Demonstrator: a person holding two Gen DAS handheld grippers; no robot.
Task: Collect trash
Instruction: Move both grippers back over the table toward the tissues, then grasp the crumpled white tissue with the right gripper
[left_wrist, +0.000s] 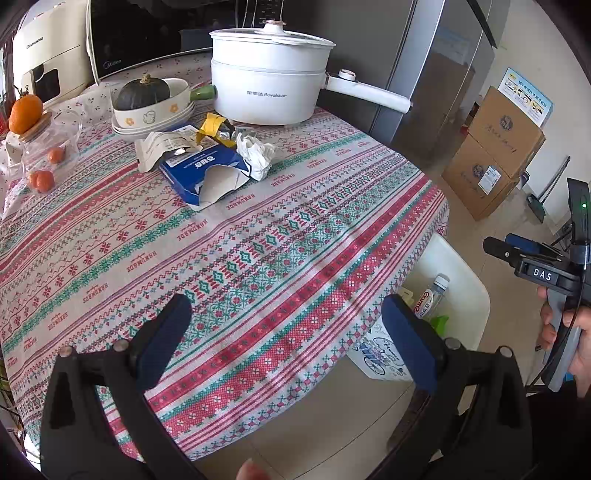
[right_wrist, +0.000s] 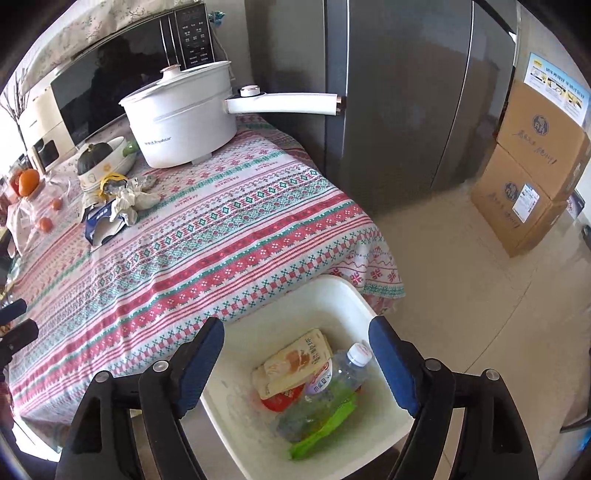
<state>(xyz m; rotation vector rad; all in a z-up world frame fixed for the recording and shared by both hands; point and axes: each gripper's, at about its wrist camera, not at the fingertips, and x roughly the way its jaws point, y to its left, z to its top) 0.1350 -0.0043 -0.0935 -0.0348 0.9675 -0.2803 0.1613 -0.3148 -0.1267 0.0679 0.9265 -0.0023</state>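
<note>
A pile of trash lies on the patterned tablecloth near the white pot: a torn blue box (left_wrist: 207, 173), a crumpled white tissue (left_wrist: 258, 153), a yellow wrapper (left_wrist: 212, 127) and a torn paper sleeve (left_wrist: 159, 147). The pile also shows in the right wrist view (right_wrist: 110, 206). A white bin (right_wrist: 306, 306) stands on the floor at the table's corner and holds a plastic bottle (right_wrist: 332, 384), a beige packet (right_wrist: 295, 362) and a green wrapper (right_wrist: 325, 428). My left gripper (left_wrist: 286, 336) is open and empty over the table's near edge. My right gripper (right_wrist: 295, 365) is open and empty above the bin.
A white electric pot (left_wrist: 266, 85) with a long handle, a bowl with a squash (left_wrist: 147, 99), a jar with an orange (left_wrist: 26, 114) and a microwave (left_wrist: 147, 37) stand at the back. A grey fridge (right_wrist: 406, 92) and stacked cardboard boxes (right_wrist: 532, 173) stand right of the table.
</note>
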